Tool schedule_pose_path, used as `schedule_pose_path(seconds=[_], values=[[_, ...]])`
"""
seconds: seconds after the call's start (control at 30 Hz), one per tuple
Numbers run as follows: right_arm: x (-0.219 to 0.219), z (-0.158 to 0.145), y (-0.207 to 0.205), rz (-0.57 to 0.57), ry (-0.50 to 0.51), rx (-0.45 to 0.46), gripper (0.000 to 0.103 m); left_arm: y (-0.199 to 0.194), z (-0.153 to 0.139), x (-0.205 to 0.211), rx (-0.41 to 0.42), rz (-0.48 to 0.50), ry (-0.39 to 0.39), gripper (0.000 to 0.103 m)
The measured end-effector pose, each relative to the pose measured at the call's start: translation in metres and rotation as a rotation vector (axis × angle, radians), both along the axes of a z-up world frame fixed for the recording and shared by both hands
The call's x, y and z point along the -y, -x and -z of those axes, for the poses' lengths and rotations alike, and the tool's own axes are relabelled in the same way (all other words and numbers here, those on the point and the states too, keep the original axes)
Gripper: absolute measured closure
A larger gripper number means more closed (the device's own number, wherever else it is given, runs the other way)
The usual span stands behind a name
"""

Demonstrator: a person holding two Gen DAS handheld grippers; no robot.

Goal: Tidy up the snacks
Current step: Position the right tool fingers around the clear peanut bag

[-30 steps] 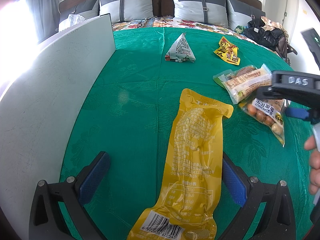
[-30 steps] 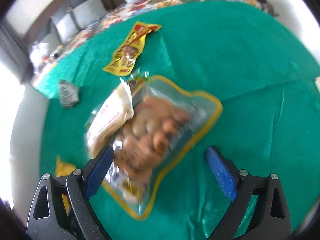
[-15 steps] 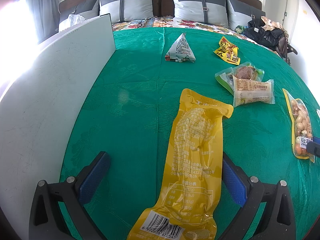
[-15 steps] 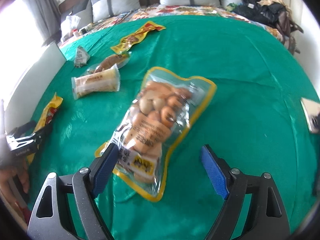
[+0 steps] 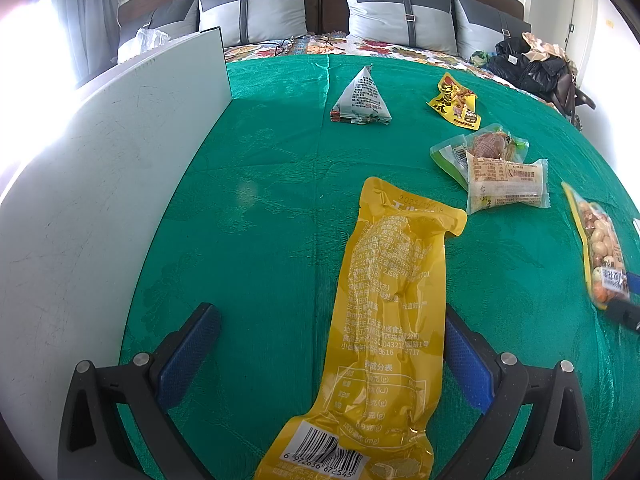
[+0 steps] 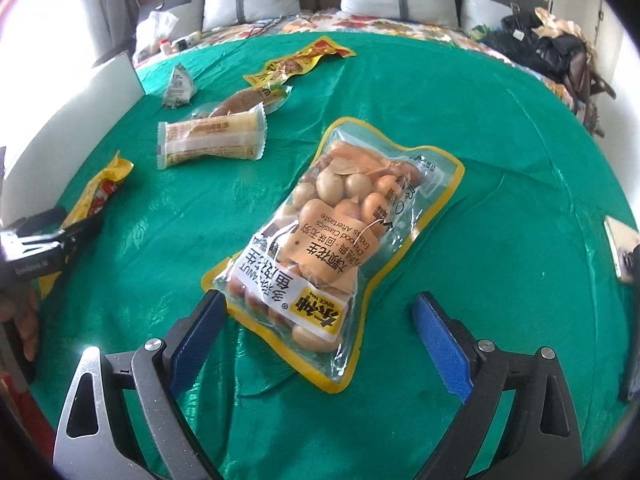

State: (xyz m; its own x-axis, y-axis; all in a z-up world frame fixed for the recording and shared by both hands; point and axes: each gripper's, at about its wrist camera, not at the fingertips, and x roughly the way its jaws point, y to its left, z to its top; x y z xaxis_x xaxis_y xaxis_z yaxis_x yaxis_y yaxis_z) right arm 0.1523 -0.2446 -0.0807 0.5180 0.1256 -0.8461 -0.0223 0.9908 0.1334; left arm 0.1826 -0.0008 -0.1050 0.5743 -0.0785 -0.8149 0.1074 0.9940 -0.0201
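A long yellow packet (image 5: 384,320) lies flat on the green cloth (image 5: 260,220), its lower half between the fingers of my open left gripper (image 5: 330,320); the pads stand clear of it. A clear, yellow-rimmed bag of peanuts (image 6: 340,240) lies apart on the right. Its near end sits between the blue pads of my right gripper (image 6: 320,304), whose jaws are opening and do not press on it. Further back lie a pale bar packet (image 6: 212,140), a green-edged packet (image 6: 244,102), a grey triangular packet (image 5: 362,98) and a yellow-red packet (image 5: 454,102).
A white board (image 5: 100,200) stands upright along the left edge of the cloth. Pillows and a flowered bedspread lie behind, dark bags (image 5: 532,68) at the back right. A flat phone-like object (image 6: 622,248) lies near the right edge. A hand (image 6: 24,320) shows at left.
My right gripper has swung right, away from the packet pile, and rolled level. The peanut bag now lies apart from the bar packet. The left gripper and yellow packet have not moved.
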Motion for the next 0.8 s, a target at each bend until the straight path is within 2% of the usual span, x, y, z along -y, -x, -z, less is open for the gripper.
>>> schedule_pose_path(seconds=[0.17, 0.27, 0.33, 0.37, 0.4, 0.5, 0.53, 0.6, 0.8], values=[[0.014, -0.019, -0.005, 0.115, -0.093, 0.086, 0.007, 0.0, 0.0, 0.0, 0.0, -0.001, 0.0, 0.0], [0.021, -0.009, -0.029, 0.235, -0.144, 0.011, 0.007, -0.001, 0.0, 0.0, 0.0, -0.001, 0.0, 0.0], [0.019, 0.004, -0.04, 0.266, -0.148, -0.043, 0.006, -0.001, 0.0, 0.0, 0.0, -0.001, 0.0, 0.0], [0.012, 0.003, -0.041, 0.265, -0.096, -0.005, 0.006, -0.001, 0.0, 0.0, 0.0, 0.0, 0.0, 0.0], [0.005, 0.005, -0.043, 0.243, -0.069, -0.015, 0.005, -0.001, 0.0, 0.0, 0.0, 0.0, 0.001, 0.0], [-0.02, 0.014, -0.043, 0.147, 0.125, -0.002, 0.005, -0.001, 0.0, 0.0, 0.0, 0.0, 0.001, 0.0], [-0.024, 0.014, -0.039, 0.118, 0.151, 0.045, 0.005, -0.001, 0.0, 0.0, 0.0, 0.0, 0.0, 0.0], [-0.022, 0.016, -0.039, 0.072, 0.161, 0.069, 0.005, -0.001, 0.0, 0.0, 0.0, 0.0, 0.001, 0.0], [-0.005, 0.015, -0.041, -0.005, 0.123, 0.011, 0.006, -0.001, 0.0, -0.001, 0.0, 0.0, 0.001, 0.0]])
